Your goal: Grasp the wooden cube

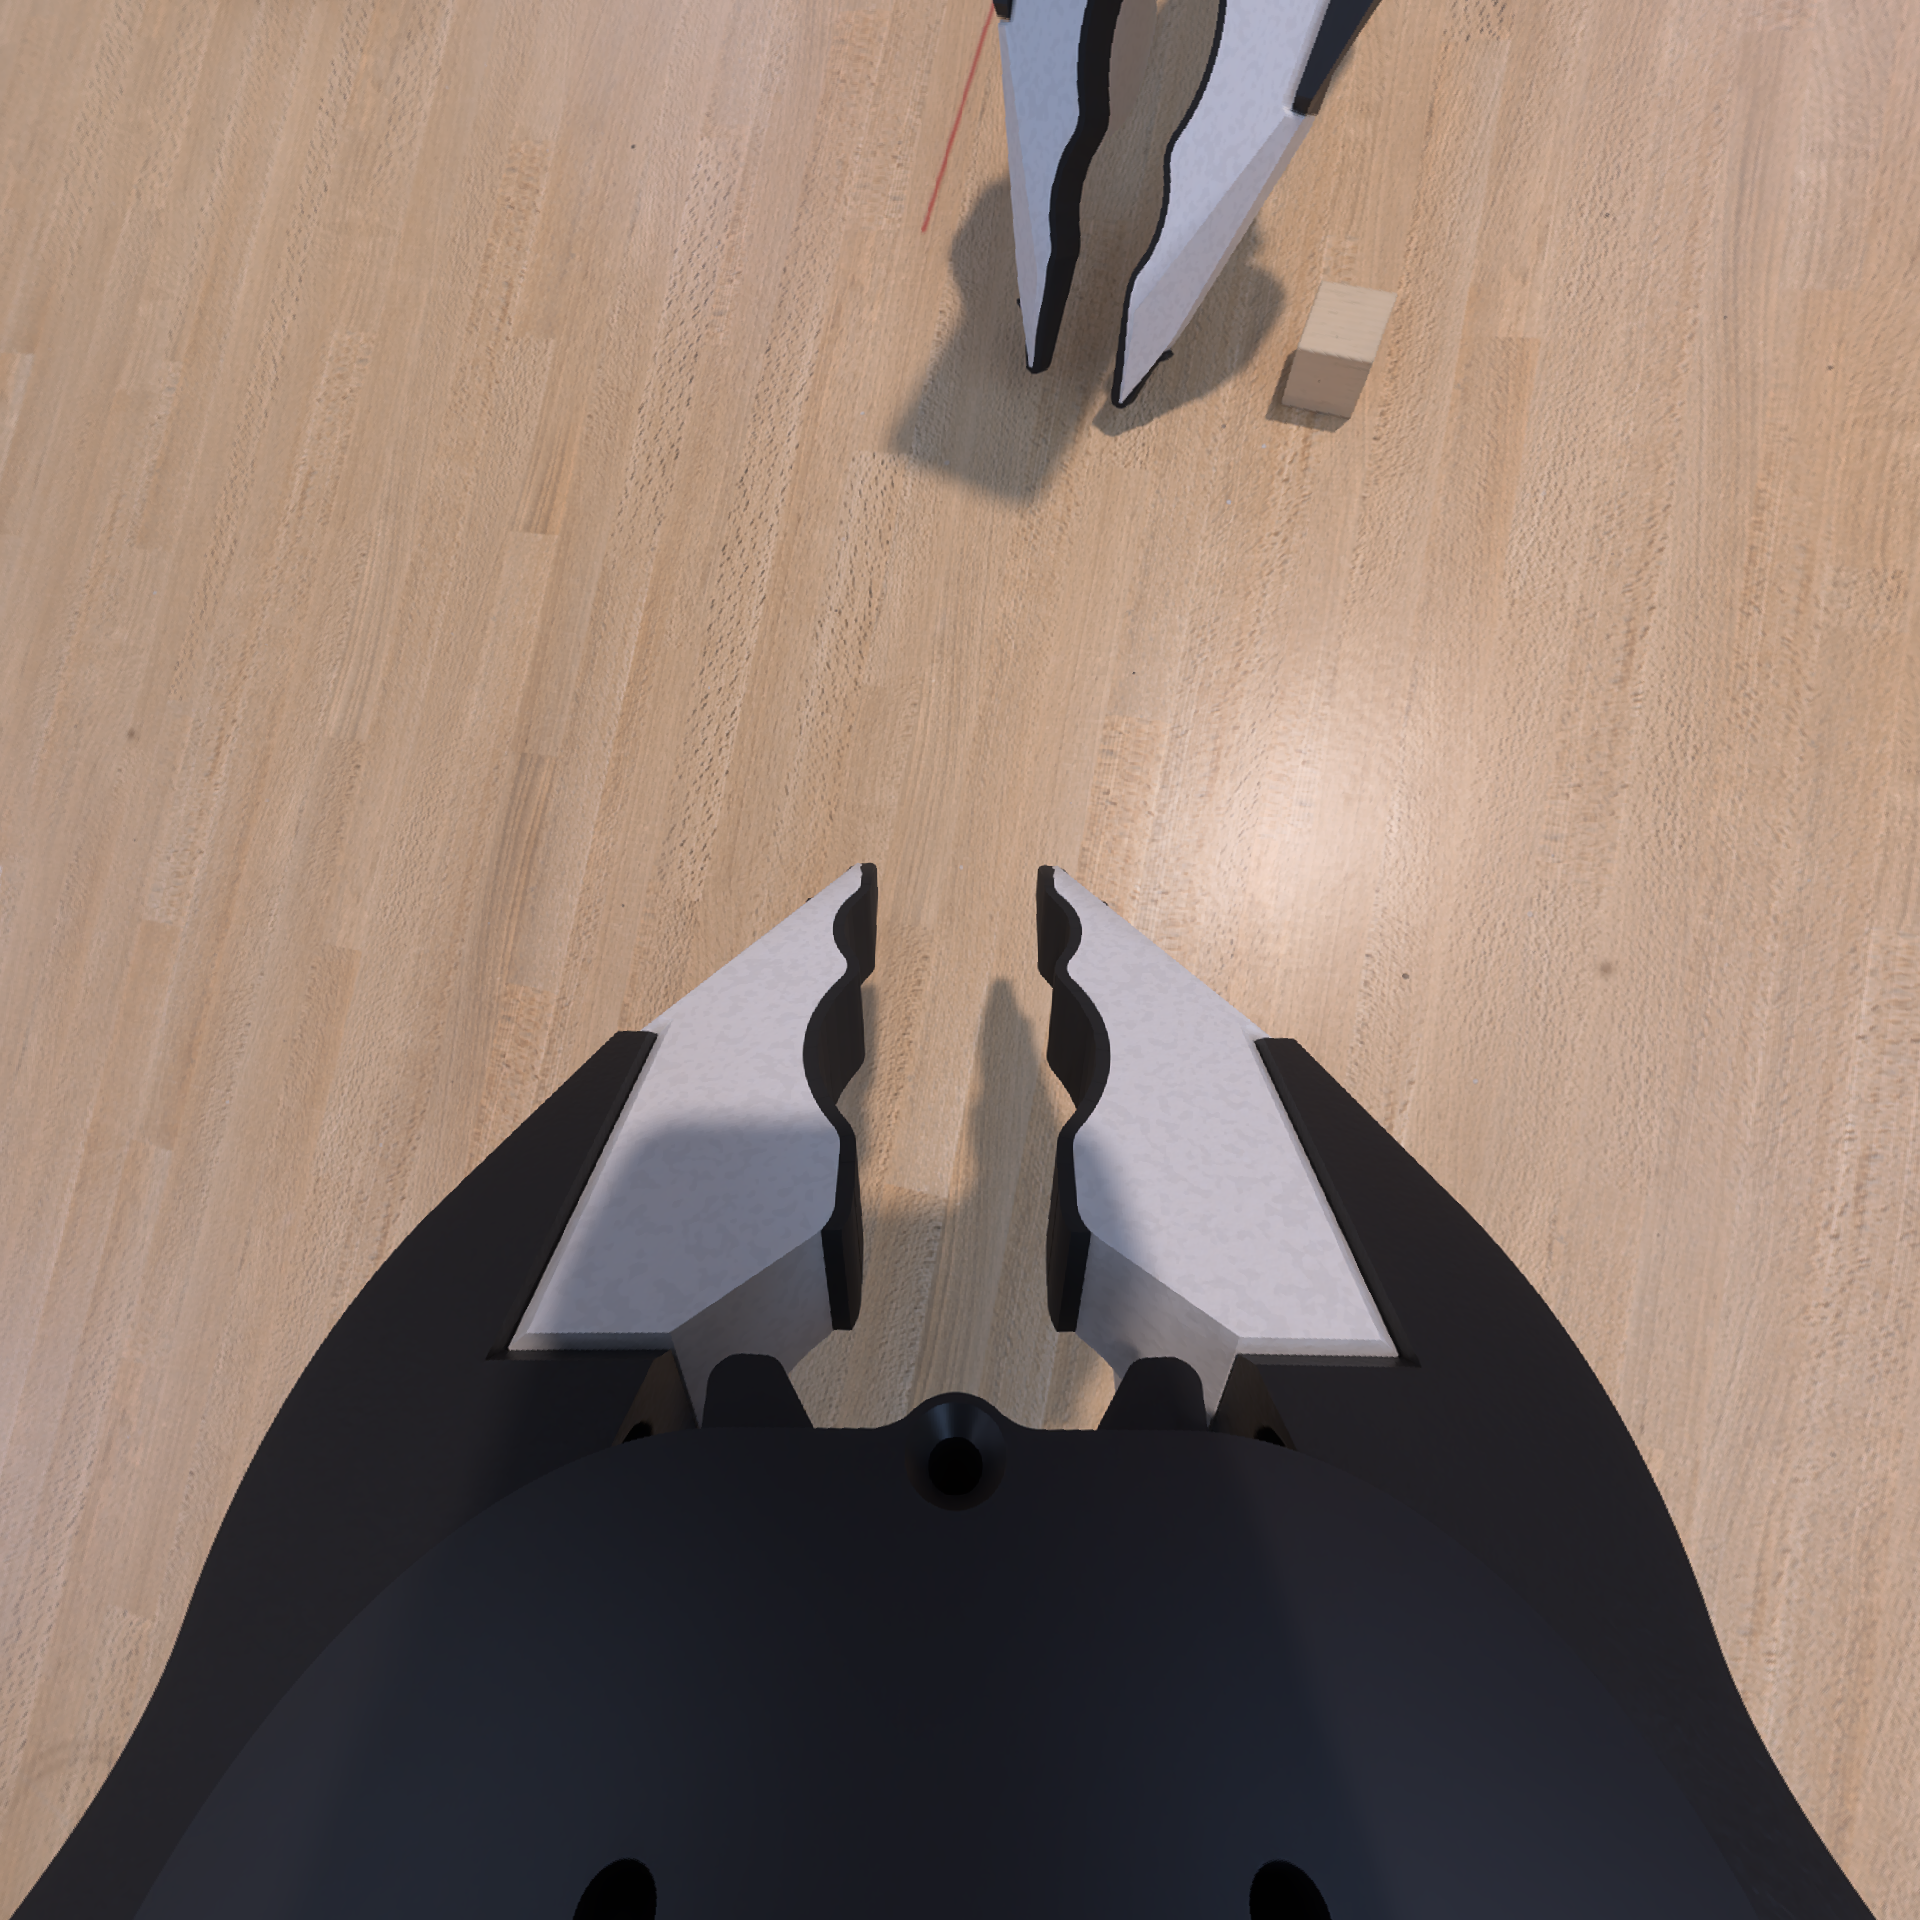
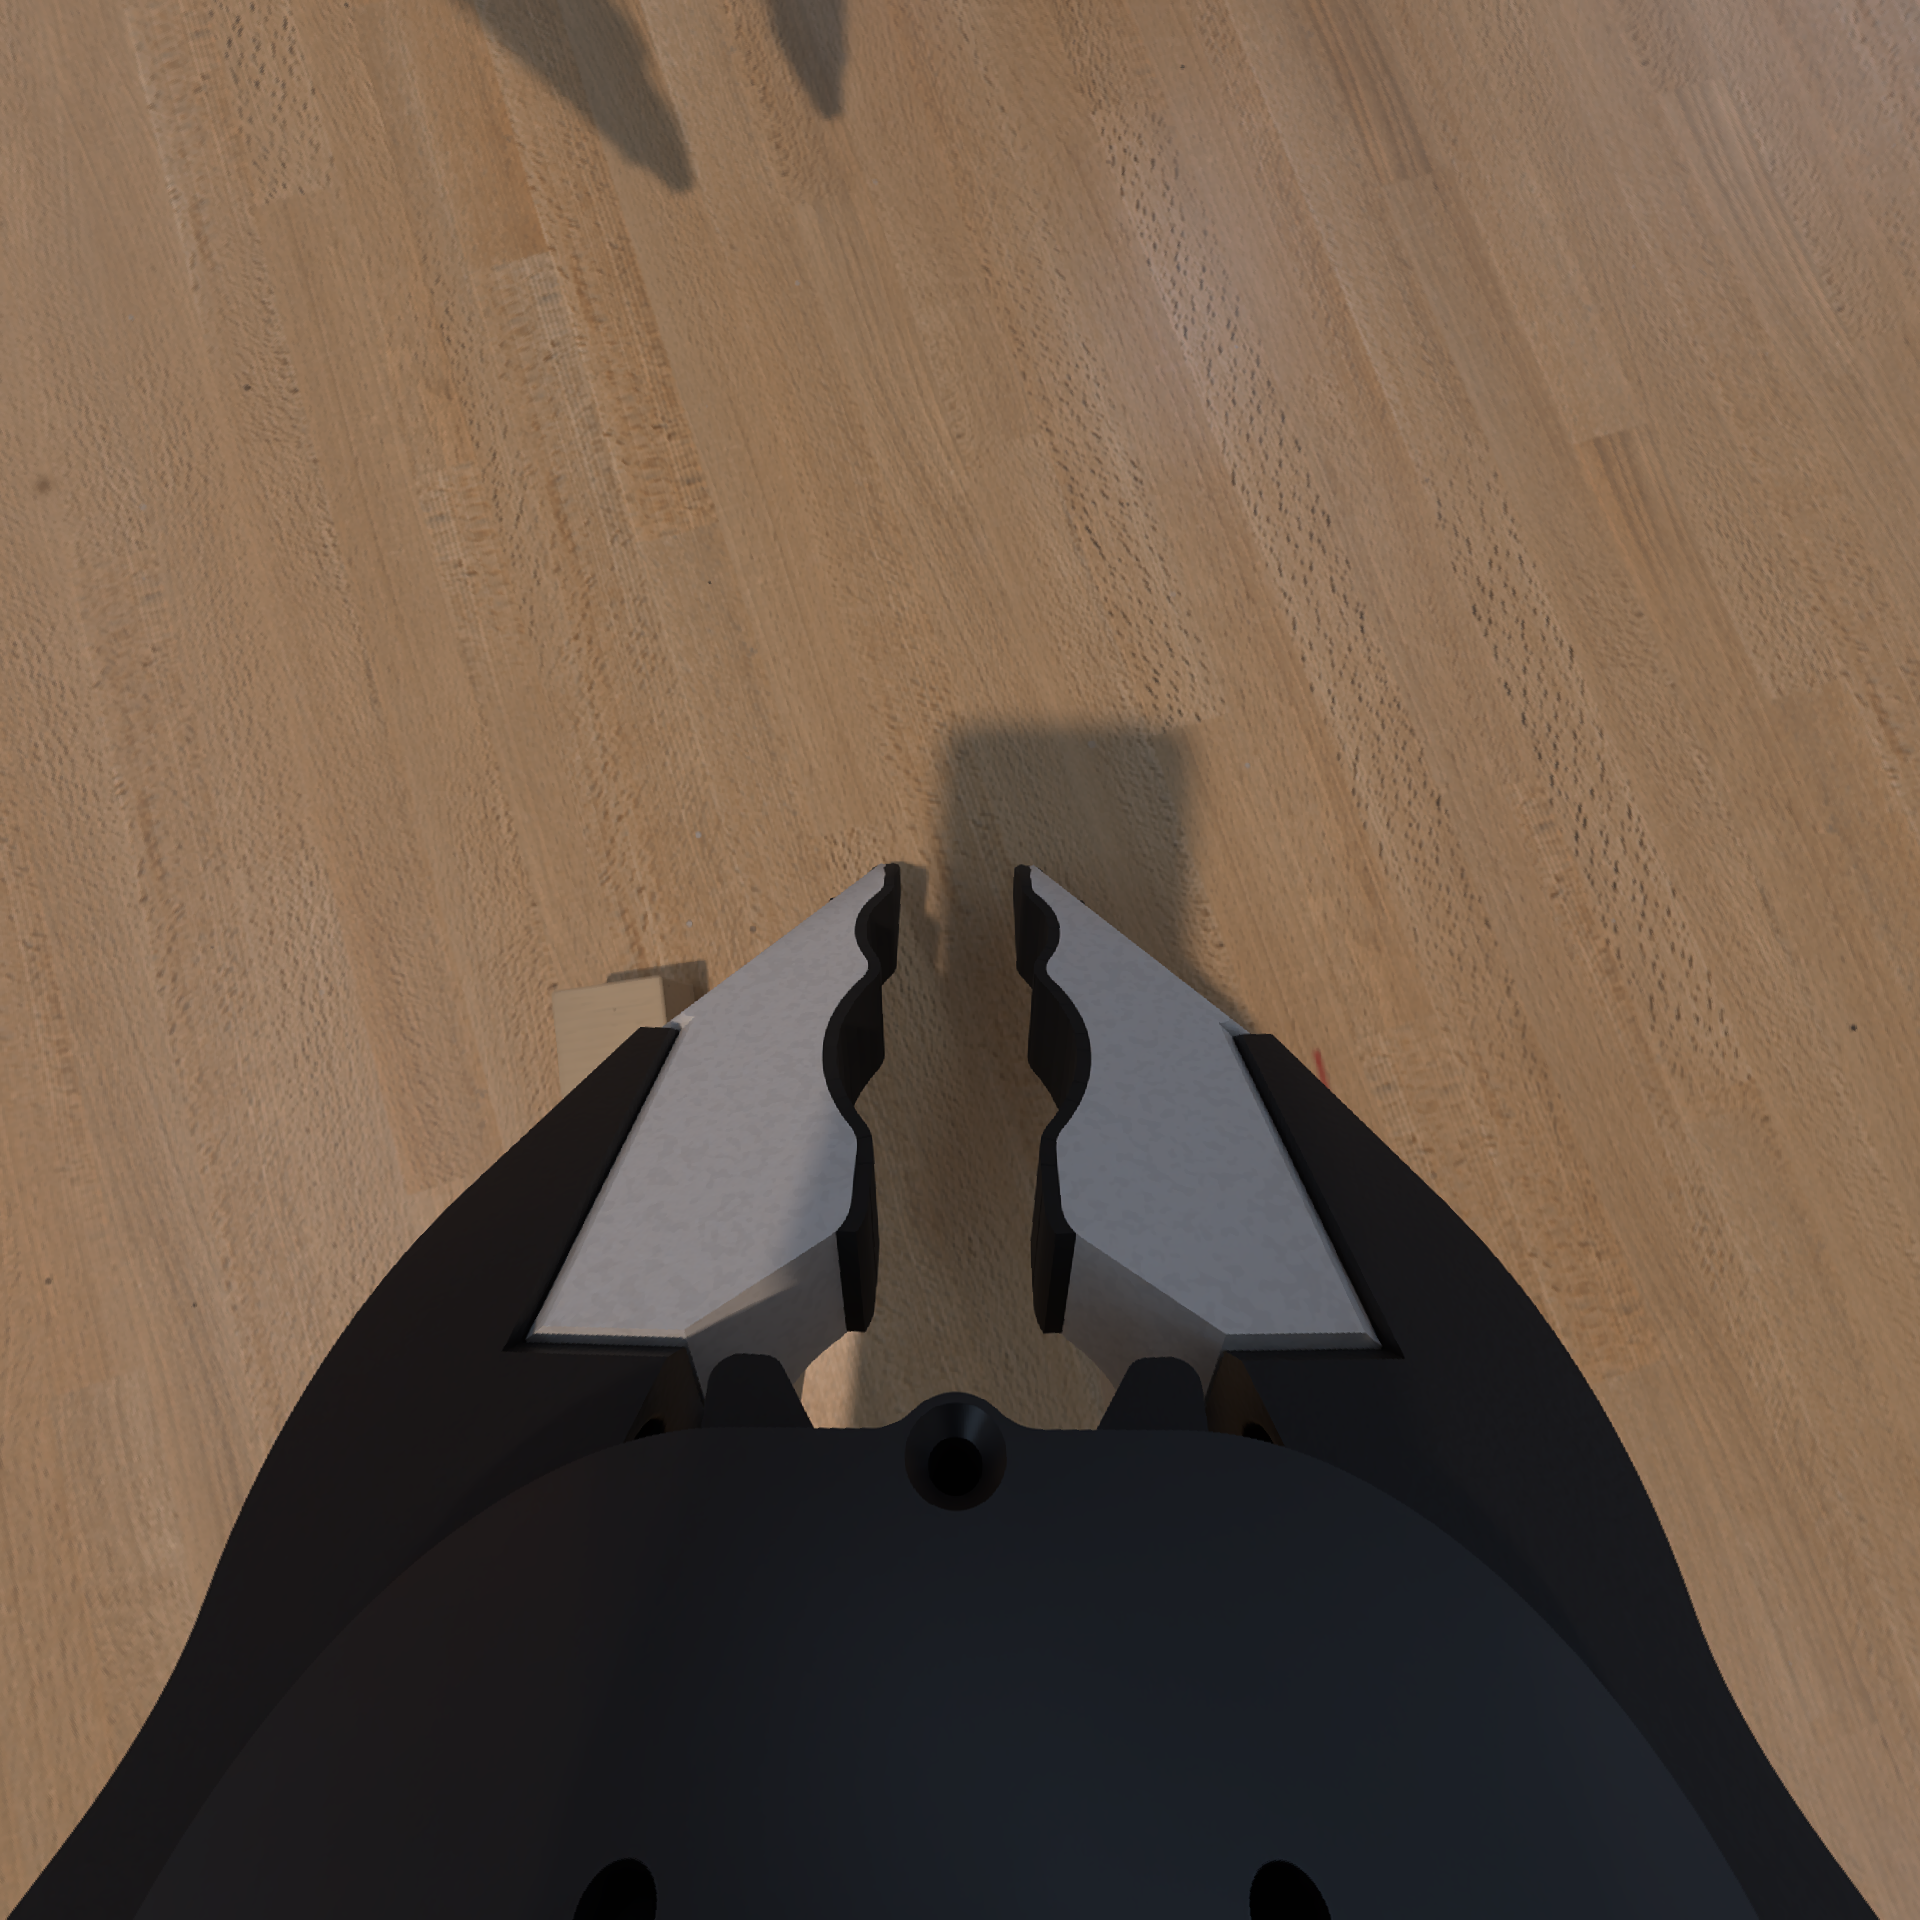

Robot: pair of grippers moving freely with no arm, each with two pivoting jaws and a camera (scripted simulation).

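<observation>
A small pale wooden cube (image 1: 1335, 353) sits on the wooden table at the upper right of the left wrist view. My left gripper (image 1: 956, 868) is open and empty, well short of the cube. My right gripper (image 1: 1081, 379) shows in the same view, pointing down, its tips just left of the cube and apart from it. In the right wrist view the right gripper (image 2: 956, 868) is open and empty above the table. The cube (image 2: 608, 1023) lies beside its left finger, outside the jaws and partly hidden by that finger.
The light wooden table (image 1: 416, 623) fills both views. A thin red line (image 1: 956, 135) runs beside the right gripper at the top of the left wrist view. Shadows of the grippers lie on the table.
</observation>
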